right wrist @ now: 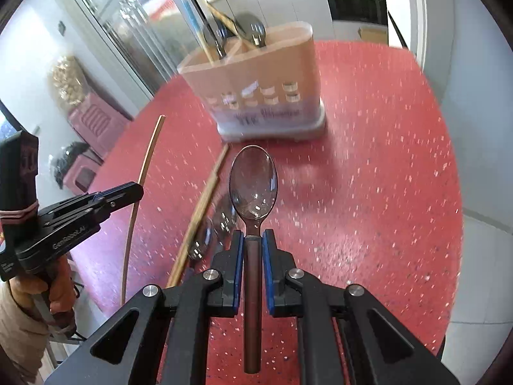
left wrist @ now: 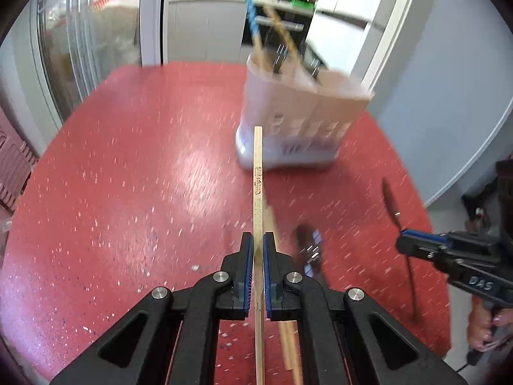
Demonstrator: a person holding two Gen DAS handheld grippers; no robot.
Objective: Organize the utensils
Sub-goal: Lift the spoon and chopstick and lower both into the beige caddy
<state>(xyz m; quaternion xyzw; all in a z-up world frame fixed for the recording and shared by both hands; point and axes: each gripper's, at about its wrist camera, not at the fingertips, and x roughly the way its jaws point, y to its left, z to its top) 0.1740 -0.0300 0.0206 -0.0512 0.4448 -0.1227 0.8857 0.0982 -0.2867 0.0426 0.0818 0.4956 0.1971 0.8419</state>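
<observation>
My left gripper [left wrist: 258, 240] is shut on a pale wooden chopstick [left wrist: 258, 166] that sticks straight out ahead, above the red table [left wrist: 128, 176]. It shows from the side as the left gripper [right wrist: 136, 191] with its chopstick [right wrist: 149, 160]. My right gripper [right wrist: 253, 237] is shut on the handle of a dark metal spoon [right wrist: 253, 183], bowl forward. In the left wrist view the right gripper [left wrist: 405, 242] carries that spoon [left wrist: 389, 199] edge-on. A beige utensil holder [left wrist: 304, 106] [right wrist: 256, 80] stands ahead, with chopsticks and spoons in its compartments.
On the table below the grippers lie another wooden chopstick [right wrist: 205, 211] [left wrist: 288, 337] and two blurred spoons [right wrist: 221, 221] [left wrist: 309, 250]. A person's hand [left wrist: 481, 330] [right wrist: 48, 288] grips each tool. A glass-door cabinet [left wrist: 80, 48] and a kitchen counter stand beyond the table.
</observation>
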